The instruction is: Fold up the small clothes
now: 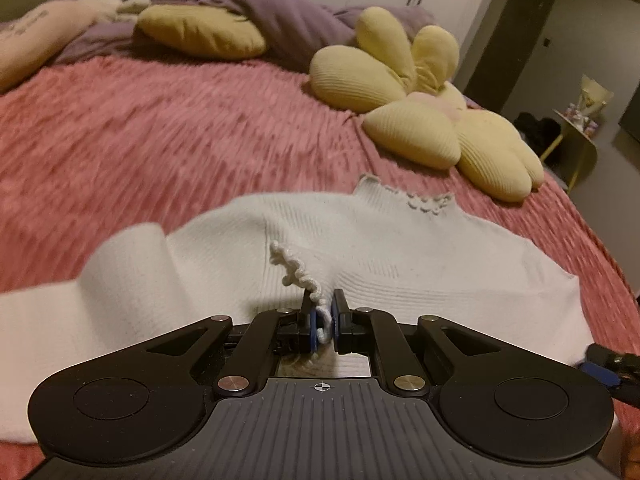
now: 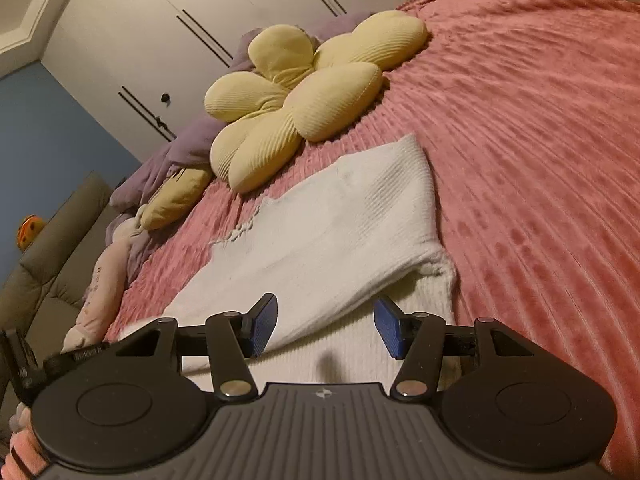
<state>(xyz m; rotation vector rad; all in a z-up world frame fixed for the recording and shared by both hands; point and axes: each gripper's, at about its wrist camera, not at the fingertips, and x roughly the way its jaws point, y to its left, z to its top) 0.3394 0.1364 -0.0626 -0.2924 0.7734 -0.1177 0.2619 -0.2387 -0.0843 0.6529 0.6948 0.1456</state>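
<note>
Right now a small white knit sweater [image 1: 360,240] lies spread on the pink ribbed blanket [image 1: 160,140] that covers the bed, its frilled collar [image 1: 428,202] pointing toward the yellow flower-shaped cushion [image 1: 420,120] further up the bed. The left tool [image 1: 325,316] is clamped tight on a frilly white trim [image 1: 296,272] of the sweater, which curls up out of the blue pads [image 1: 312,326]. The right tool [image 2: 325,330] stands with its pads apart over the sweater's right side, where one sleeve [image 2: 360,208] is folded across the body; a fold edge runs between the pads, but neither pad presses on it. A purple duvet [image 1: 280,16] and a second yellow cushion [image 1: 200,32] sit at the far end of the bed
</note>
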